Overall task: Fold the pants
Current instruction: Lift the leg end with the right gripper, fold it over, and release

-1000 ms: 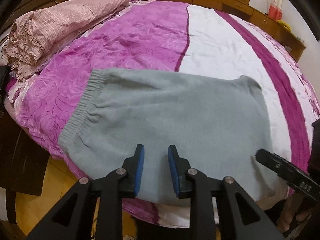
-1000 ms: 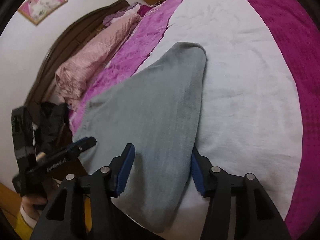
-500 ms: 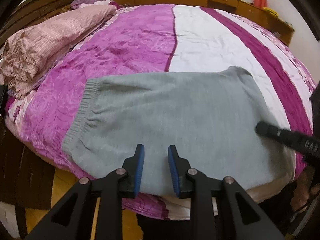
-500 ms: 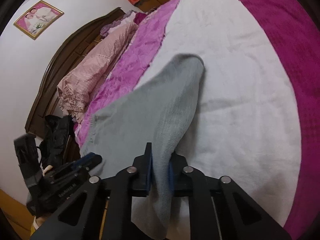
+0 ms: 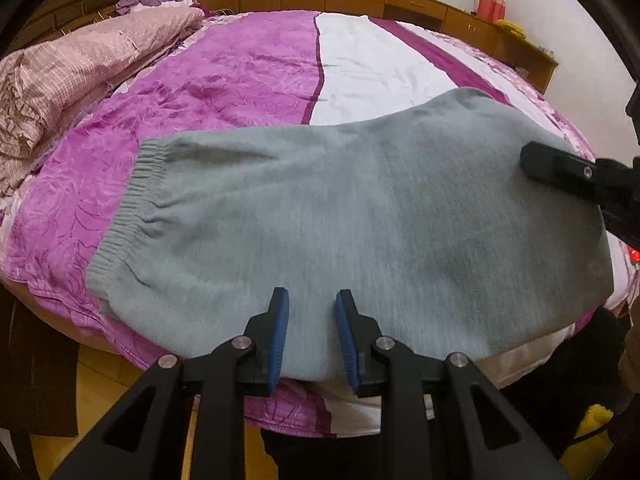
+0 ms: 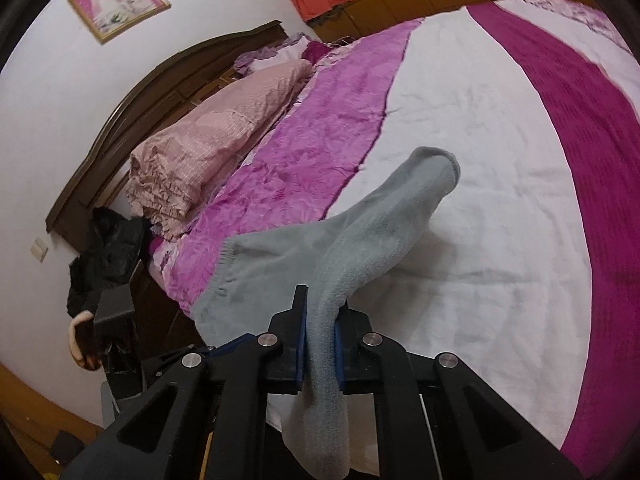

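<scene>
Grey pants (image 6: 384, 220): your right gripper (image 6: 320, 344) clamps the fold end, lifted.
Next, carry it toward the waistband (image 5: 128, 200) (left gripper (image 5: 312, 332) narrow, empty).

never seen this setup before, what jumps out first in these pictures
The grey pants lie across the near edge of a round bed with purple, white and magenta stripes, the elastic waistband toward the pink quilt. The right hand-held gripper is shut on the cloth at the leg end and has it pulled up off the bed. The left hand-held gripper hovers with a gap between its blue pads, gripping nothing.
</scene>
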Tool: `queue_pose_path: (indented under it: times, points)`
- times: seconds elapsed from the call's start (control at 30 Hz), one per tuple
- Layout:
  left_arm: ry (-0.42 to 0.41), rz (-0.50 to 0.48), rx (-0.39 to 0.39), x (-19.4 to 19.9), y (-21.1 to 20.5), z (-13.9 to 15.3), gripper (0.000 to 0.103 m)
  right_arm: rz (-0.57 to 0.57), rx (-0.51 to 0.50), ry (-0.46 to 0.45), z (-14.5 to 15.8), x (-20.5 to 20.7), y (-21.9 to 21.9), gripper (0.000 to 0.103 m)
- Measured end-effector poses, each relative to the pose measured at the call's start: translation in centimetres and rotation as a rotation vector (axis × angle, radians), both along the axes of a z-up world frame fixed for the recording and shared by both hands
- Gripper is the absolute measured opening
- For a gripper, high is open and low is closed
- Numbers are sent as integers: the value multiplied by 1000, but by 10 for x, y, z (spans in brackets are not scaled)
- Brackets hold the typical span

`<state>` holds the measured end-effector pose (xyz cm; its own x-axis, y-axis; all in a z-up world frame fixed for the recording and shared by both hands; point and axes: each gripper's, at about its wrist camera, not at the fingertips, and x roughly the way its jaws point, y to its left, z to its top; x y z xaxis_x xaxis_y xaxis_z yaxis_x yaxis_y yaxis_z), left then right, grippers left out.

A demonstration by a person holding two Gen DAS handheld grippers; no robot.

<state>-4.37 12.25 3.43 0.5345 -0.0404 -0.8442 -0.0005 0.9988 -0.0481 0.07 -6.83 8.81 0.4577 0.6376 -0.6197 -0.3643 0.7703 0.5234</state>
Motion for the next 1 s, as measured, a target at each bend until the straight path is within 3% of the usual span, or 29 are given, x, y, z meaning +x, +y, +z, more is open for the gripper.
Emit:
queue_pose_path:
  times: [0.3,0.57,0.73,1.0]
  points:
    - [-61,21,-31,-8,41,38,25,38,-63,-1,26,7,27,4]
    - [-79,62,11,-5,89,59,25,108,-76,-19,50,10,72,4]
    - [-92,85,39,-2,112,67,25,141,-89,-25,57,14,102,4]
    - [-93,102,10,9,139,64,25,185,-106,14,47,27,154,4]
